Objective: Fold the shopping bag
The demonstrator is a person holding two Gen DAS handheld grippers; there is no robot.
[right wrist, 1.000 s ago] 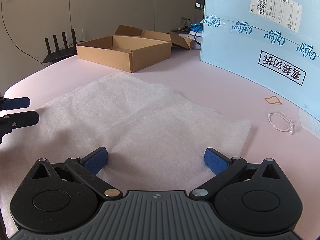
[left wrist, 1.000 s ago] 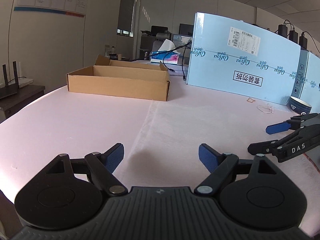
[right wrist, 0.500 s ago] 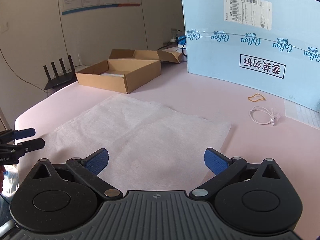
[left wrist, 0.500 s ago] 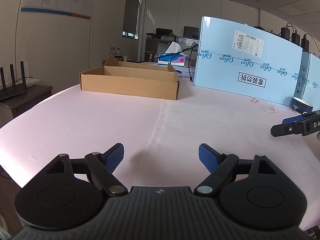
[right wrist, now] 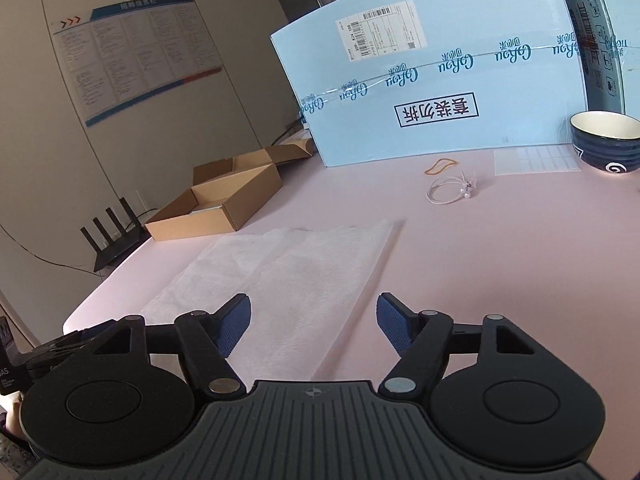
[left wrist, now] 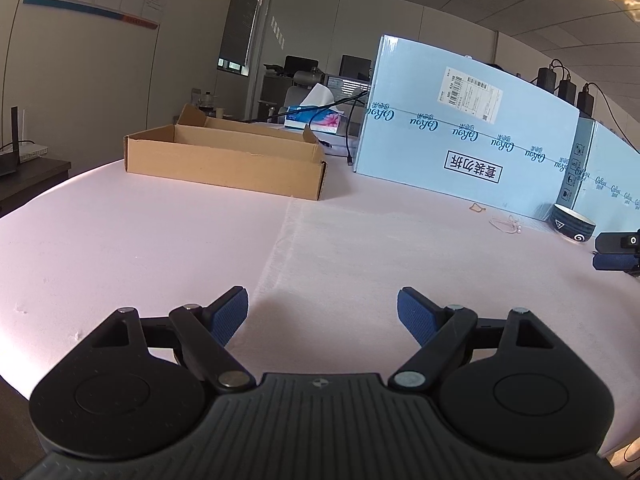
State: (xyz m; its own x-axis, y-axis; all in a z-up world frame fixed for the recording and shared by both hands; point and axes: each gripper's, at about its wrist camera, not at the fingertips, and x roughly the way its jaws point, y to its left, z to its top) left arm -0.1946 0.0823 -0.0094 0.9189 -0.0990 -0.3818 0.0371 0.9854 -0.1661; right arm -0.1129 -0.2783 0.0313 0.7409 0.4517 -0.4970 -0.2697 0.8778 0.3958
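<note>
My right gripper is closing on nothing, showing the whole white bag; my left gripper is gaping empty, showing only the bag's left edge.

"套装勿拆" (boxed) on blue carton

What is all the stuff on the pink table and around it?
shopping bag: one, white, flat on the pink table, near edge
cardboard box: one, brown, open, far left of table
big cartons: two, light blue, standing at the back
bowl: one, dark blue, white inside, by the cartons
rubber band: one, tan, before the cartons
hair tie: one, pinkish with pearls, beside the rubber band
router: one, black, off the table's left
left claw: black, blue pads, open, empty
right claw: black, blue pads, closing, nothing between
</note>
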